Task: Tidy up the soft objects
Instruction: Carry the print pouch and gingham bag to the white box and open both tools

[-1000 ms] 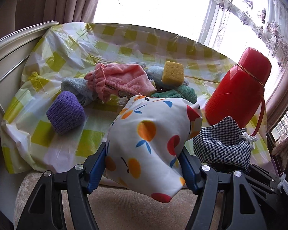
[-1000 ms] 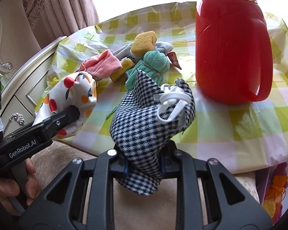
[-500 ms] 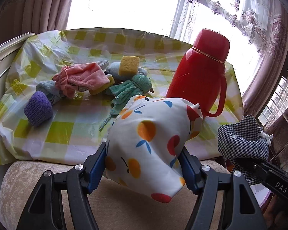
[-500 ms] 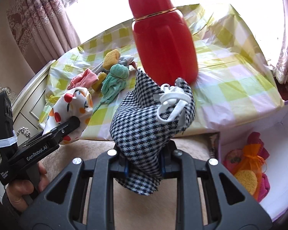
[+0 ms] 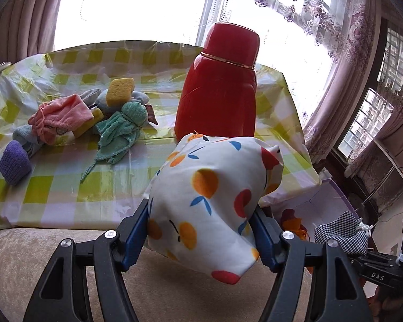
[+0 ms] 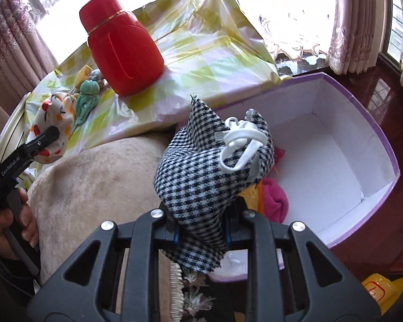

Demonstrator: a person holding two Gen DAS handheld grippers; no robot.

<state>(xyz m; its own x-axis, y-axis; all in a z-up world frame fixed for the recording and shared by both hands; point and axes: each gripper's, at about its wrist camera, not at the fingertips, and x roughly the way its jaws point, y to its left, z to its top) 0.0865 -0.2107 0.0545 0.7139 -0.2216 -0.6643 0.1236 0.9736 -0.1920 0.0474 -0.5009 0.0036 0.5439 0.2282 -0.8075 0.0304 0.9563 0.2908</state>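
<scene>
Right wrist view: your right gripper (image 6: 201,230) pinches the black-and-white houndstooth fabric pouch (image 6: 209,171) low on its body, and its jaws are just starting to ease apart with the cloth between them. The pouch hangs over the near edge of the white-lined purple cardboard box (image 6: 373,123), not over its open middle. Let go here and it may catch the rim or slide down outside onto the beige upholstered seat (image 6: 99,177). Its white cord loop (image 6: 239,145) could also snag a finger.

Your left gripper (image 5: 201,230) stands wide, clamped on the puffy white fruit-print fabric bag (image 5: 212,198), above the seat, short of the box. That bulky bag could squeeze out of the pads, and swinging it across could clip the tall red plastic thermos flask (image 5: 220,91) upright on the yellow-checked plastic tablecloth (image 5: 67,182).
</scene>
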